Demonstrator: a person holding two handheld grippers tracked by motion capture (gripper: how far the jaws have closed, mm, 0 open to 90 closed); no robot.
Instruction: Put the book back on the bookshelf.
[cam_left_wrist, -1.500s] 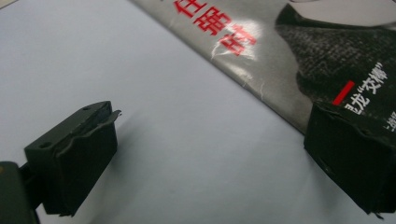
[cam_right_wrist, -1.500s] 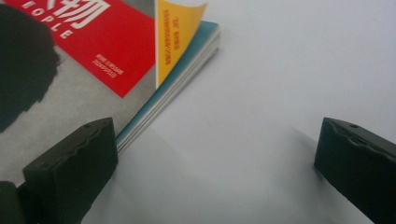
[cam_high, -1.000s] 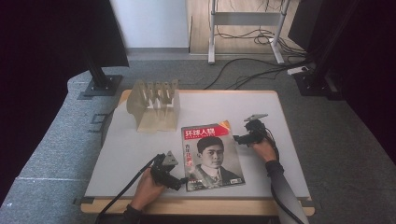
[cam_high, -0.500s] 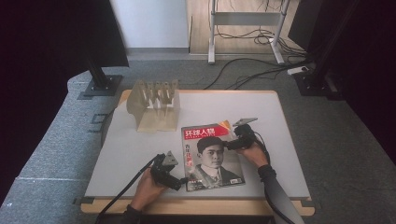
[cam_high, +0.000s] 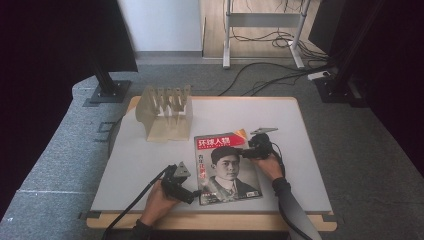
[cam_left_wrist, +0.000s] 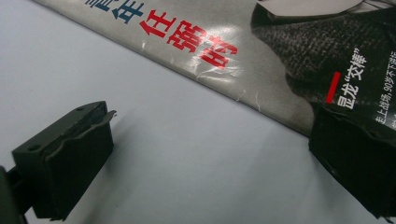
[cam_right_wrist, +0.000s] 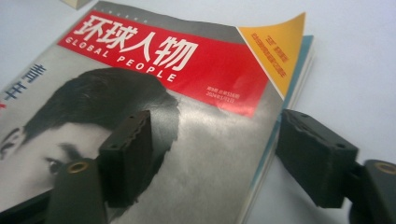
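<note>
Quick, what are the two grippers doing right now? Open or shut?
Left gripper: open, one finger on the magazine, nothing gripped.
Right gripper: open, fingers astride the magazine's edge; they have just been closing, not clamped yet.

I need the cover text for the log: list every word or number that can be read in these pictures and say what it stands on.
"环球人物": white, on the red band atop the magazine cover.
"GLOBAL PEOPLE": white, under it on that band.
"任弼时": red, by the cover's left edge, in the left gripper view.
"昆龙"艾棒"": white, low on the cover, beside a red bar.
Small white print on the red band, the orange corner flap's text and the line under "昆龙": too small to read.
</note>
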